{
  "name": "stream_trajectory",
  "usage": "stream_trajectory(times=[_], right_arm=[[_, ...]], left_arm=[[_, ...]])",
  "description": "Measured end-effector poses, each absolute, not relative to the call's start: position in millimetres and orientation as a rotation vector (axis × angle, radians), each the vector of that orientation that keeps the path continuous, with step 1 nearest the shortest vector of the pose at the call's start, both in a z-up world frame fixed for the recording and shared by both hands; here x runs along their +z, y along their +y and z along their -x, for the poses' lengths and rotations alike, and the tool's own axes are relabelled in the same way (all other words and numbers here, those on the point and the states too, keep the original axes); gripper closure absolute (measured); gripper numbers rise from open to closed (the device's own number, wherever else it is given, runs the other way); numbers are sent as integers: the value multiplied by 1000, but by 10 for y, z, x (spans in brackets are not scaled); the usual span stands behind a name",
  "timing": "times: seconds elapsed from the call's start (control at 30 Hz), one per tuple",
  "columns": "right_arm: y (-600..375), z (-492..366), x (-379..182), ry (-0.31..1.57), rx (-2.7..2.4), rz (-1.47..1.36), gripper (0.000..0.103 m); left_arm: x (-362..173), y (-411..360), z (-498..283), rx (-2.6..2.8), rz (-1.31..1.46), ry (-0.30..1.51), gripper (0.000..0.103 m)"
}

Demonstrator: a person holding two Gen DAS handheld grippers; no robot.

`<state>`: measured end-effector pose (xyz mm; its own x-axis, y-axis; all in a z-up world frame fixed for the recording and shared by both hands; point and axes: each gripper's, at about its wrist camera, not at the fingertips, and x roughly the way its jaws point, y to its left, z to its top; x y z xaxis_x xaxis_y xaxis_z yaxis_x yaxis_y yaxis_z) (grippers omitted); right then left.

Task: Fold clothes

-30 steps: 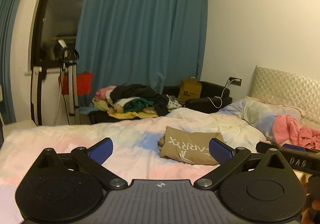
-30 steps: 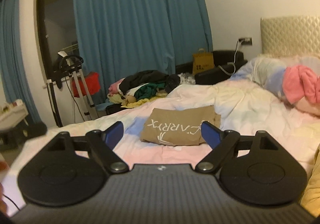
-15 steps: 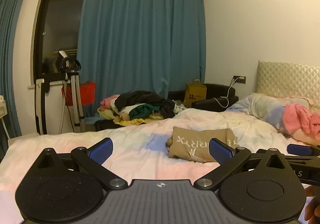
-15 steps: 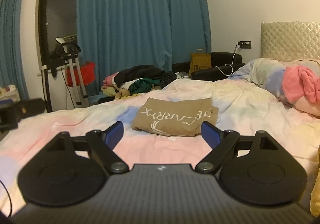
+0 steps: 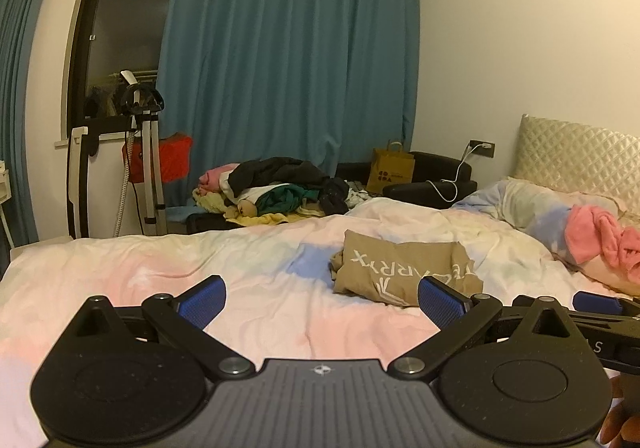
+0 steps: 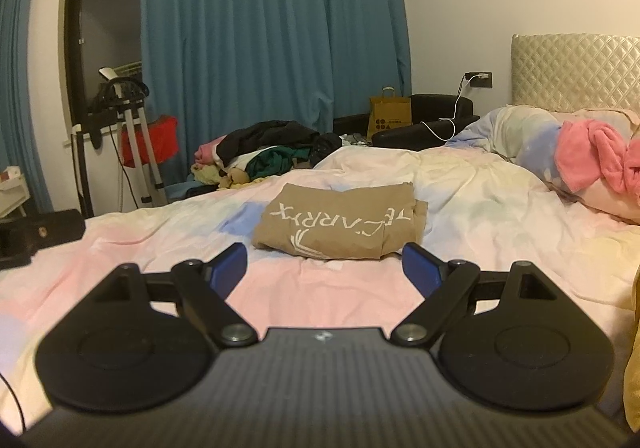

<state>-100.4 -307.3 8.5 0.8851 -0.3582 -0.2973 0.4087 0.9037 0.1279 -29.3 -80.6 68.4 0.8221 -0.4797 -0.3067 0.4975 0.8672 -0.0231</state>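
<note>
Since a second ago our left gripper (image 5: 322, 300) has levelled and the tan shirt (image 6: 344, 226) sits more centred ahead. Both it and the right gripper (image 6: 324, 266) stand spread, holding nothing. The shirt lies folded on the bed (image 6: 480, 200); a clothes heap (image 6: 264, 152) behind looks unfolded.

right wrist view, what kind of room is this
Most likely a bedroom in a home: a bed with a quilted headboard, blue curtains over a dark window, and a pile of unfolded clothes beyond the folded tan shirt.
</note>
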Motion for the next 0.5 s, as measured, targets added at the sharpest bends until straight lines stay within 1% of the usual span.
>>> stream_trajectory(times=[0.5], right_arm=[[-3077,985,42,293,-396,-205,17]], left_arm=[[671,-789,296,-502,-52,311,0]])
